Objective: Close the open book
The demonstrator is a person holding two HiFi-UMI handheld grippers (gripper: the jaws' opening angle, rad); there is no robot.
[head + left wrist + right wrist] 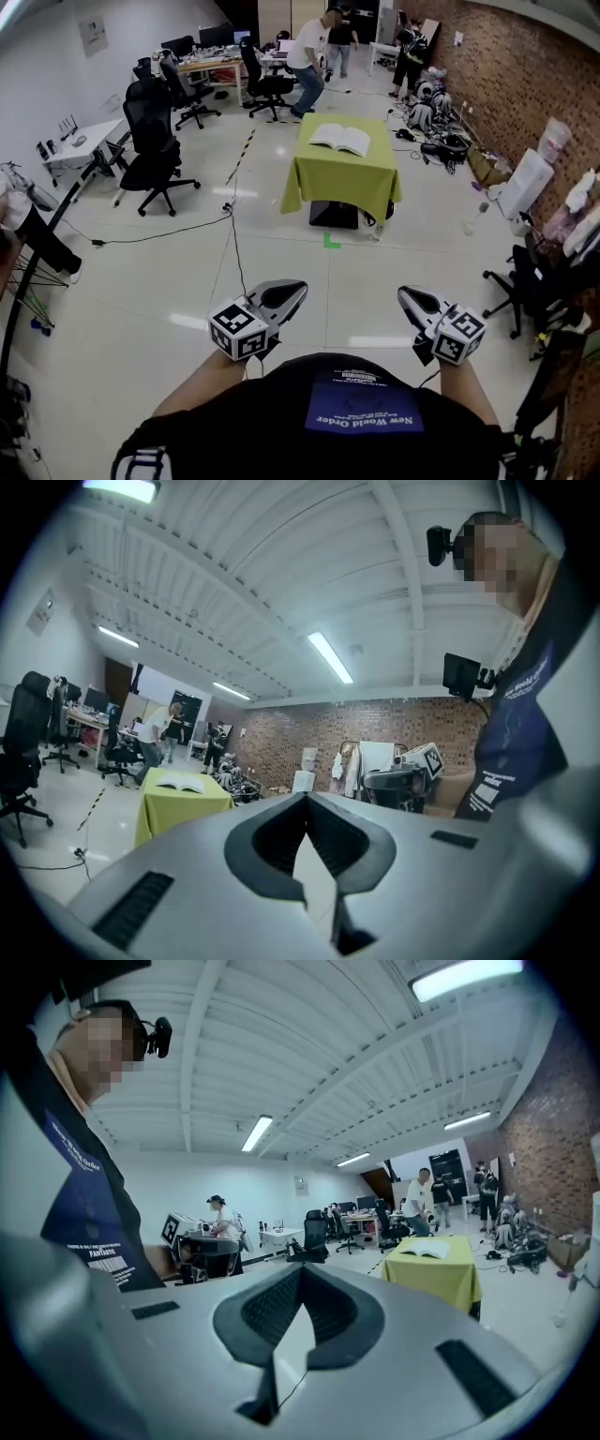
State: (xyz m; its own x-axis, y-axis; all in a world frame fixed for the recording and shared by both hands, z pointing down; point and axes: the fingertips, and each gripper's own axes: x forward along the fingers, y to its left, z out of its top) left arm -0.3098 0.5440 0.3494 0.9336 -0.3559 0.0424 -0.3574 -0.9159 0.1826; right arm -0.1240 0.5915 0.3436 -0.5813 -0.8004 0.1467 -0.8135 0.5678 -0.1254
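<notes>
You stood on a broad pale floor (281, 262), well back from the table (339, 183) draped in yellow-green cloth. Bare floor lay between you and its near edge. A black office chair (155, 141) stood well off to the left, and bags (433, 117) lay along the brick wall (525, 66) to the right. The open book (340, 139) lay flat near the tabletop's middle. You held the left gripper (296, 288) and right gripper (405, 294) close to your torso, roughly level, pointing ahead. The jaws of each were closed, with nothing between them.
</notes>
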